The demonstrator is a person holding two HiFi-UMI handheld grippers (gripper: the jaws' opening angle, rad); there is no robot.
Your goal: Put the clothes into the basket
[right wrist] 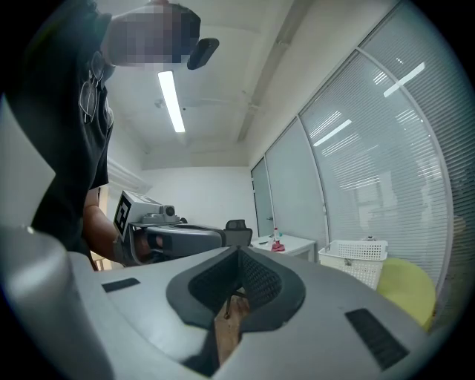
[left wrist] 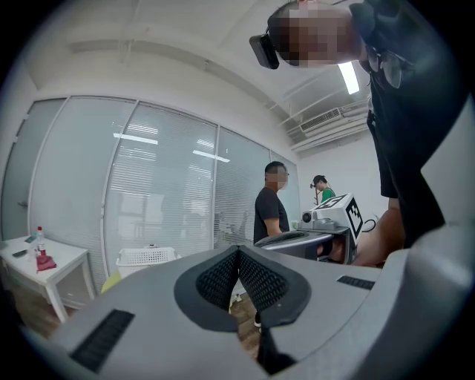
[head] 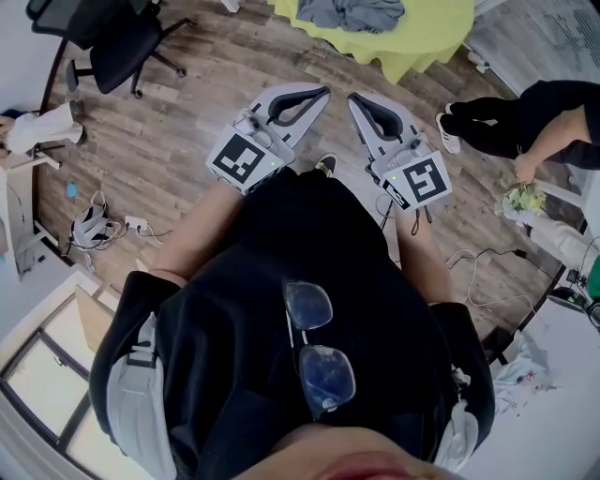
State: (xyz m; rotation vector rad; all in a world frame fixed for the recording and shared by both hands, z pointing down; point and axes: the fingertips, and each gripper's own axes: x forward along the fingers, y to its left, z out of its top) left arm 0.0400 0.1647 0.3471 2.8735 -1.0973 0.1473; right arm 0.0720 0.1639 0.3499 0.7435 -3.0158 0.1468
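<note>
the yellow-green table [head: 427, 37] lies straight ahead of you, well apart from both claws. the grey clothes [head: 352, 13] sit heaped on it, with no clear long axis. the white basket [right wrist: 361, 256] stands just beside that table. your left gripper [head: 322, 93] and right gripper [head: 356, 97] point forward side by side, about equally near, both pressed together on nothing.

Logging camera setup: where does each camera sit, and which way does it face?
Head view: on the head, facing steeply down; shows black shirt, left hand-held gripper, right hand-held gripper.
Left gripper view: on the left one, facing a glass wall; own shut jaws.
Right gripper view: on the right one, facing across the room; own shut jaws.
Both gripper views share the white basket.
</note>
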